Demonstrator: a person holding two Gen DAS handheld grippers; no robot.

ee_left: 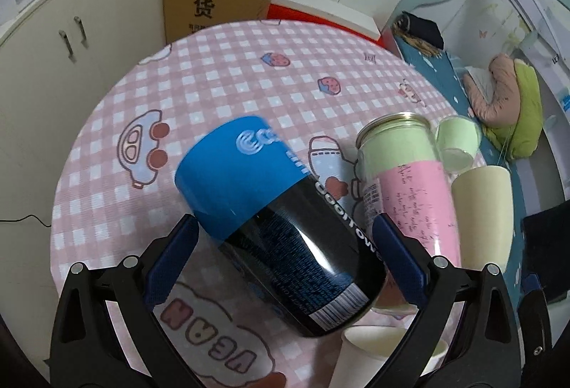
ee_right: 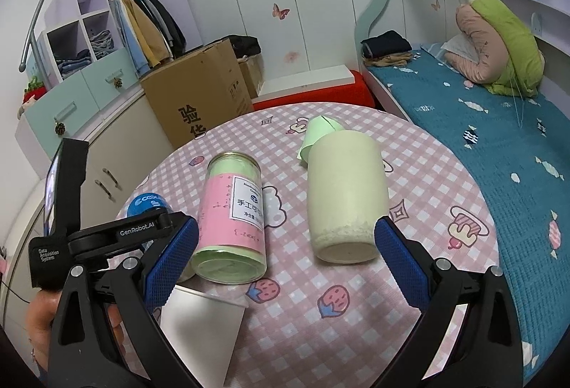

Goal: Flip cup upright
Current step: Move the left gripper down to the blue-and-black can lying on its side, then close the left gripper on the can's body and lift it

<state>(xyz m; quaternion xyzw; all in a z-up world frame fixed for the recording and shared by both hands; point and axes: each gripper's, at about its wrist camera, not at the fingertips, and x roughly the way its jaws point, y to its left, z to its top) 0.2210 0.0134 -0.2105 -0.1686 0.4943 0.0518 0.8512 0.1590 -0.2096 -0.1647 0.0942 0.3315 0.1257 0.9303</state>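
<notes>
In the left wrist view a blue-and-black can (ee_left: 270, 220) stands tilted between the fingers of my left gripper (ee_left: 285, 256), which is open; the blue pads do not touch it. A pink-and-green jar (ee_left: 409, 188), a cream cup (ee_left: 481, 210), a small green cup (ee_left: 456, 142) and a white paper cup (ee_left: 388, 349) stand to the right. In the right wrist view the cream cup (ee_right: 343, 195) stands upside down between the open fingers of my right gripper (ee_right: 285, 260). The jar (ee_right: 233, 220) is on its left, and the white paper cup (ee_right: 203, 324) stands upside down at the lower left.
The round table has a pink checked cloth (ee_right: 409, 281). The green cup (ee_right: 317, 135) lies tipped behind the cream cup. A cardboard box (ee_right: 199, 96) and cabinets stand behind the table. A bed (ee_right: 498, 124) is on the right. The left gripper body (ee_right: 107, 235) shows at the left.
</notes>
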